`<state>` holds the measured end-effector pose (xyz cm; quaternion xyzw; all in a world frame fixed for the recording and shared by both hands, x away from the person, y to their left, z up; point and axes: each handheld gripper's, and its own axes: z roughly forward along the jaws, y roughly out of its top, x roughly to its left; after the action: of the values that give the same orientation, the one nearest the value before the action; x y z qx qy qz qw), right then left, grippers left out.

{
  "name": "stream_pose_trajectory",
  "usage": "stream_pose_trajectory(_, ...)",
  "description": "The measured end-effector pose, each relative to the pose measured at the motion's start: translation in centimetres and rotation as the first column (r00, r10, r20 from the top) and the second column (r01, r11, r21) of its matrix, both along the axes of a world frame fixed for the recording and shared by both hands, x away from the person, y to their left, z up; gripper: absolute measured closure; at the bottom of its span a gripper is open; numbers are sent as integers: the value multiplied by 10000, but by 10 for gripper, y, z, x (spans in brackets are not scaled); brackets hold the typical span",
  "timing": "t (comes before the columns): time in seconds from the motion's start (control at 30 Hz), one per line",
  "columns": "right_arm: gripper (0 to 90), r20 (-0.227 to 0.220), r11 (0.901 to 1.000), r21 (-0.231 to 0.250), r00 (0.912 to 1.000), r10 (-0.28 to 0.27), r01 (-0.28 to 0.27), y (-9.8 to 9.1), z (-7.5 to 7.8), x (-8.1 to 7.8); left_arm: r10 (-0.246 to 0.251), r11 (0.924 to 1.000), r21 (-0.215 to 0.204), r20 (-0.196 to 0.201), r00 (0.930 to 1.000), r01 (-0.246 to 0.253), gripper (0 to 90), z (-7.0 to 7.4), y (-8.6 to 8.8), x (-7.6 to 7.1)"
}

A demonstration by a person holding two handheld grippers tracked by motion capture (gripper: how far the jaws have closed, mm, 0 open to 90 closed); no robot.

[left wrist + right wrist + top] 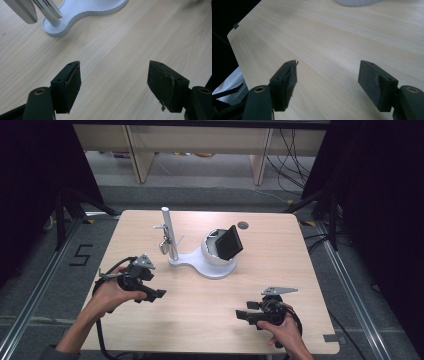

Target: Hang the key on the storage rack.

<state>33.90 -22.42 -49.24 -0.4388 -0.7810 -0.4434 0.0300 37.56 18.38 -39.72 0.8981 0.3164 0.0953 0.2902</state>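
Both jaws of the left gripper and right gripper are held apart, empty — the white figure-eight stand mid-desk, its slim post nearest the left, could be tipped by a high, sideways approach.

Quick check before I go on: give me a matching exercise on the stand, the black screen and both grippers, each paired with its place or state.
Things:
1. white stand base
2. black screen
3. left gripper
4. right gripper

Places or states:
A. tilted in the round white cradle
B. open, near the table's front right
C. flat on the table's middle, carrying an upright post
D. open, above the table's front left, empty

Pairs: 1-C, 2-A, 3-D, 4-B
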Motion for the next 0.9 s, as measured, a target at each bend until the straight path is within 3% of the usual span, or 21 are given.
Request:
stream_pose_trajectory(0.1, 321, 23, 10000, -13, 10000, -25, 25, 0, 1, 0, -115, 9999, -33, 109, 9999, 115, 265, -6, -3, -8)
stream_pose_trajectory(0.13, 321, 287, 9999, -134, 9996, 57, -53, -1, 0, 1, -123, 9999, -98, 154, 9998, 125, 265, -9, -4, -10)
stream_pose_trajectory(0.17, 321, 239, 9999, 1, 9996, 154, -154, 0, -1, 1, -173, 9998, -56, 132, 9998, 174, 264, -9, -4, -11)
stream_pose_trajectory(0.2, 321, -109, 10000, -40, 9999, -81, 81, 2, 2, -2, -156, 9998, -76, 157, 9998, 157, 263, -11, -5, -13)
stream_pose_trajectory(0.23, 321, 7, 9998, 191, 10000, 65, -65, 2, 0, -1, -169, 9998, -73, 257, 9995, 171, 263, -13, -5, -14)
stream_pose_trajectory(0.37, 321, -10, 9998, 151, 9999, 101, -101, 3, 0, -1, -193, 9998, 75, 368, 9991, 191, 261, -21, -9, -17)
stream_pose_trajectory(0.4, 321, 214, 9998, 19, 9996, 184, -185, 1, -1, 1, -176, 9998, 4, 427, 9989, 176, 260, -23, -10, -17)
stream_pose_trajectory(0.47, 321, 188, 9998, 67, 9996, 193, -194, 1, -1, 1, -134, 9999, -81, 502, 9987, 139, 258, -28, -11, -17)
stream_pose_trajectory(0.9, 320, 261, 9996, -118, 9994, 244, -241, 6, -1, 0, -262, 9996, -77, 321, 9991, 265, 238, -67, -18, -25)
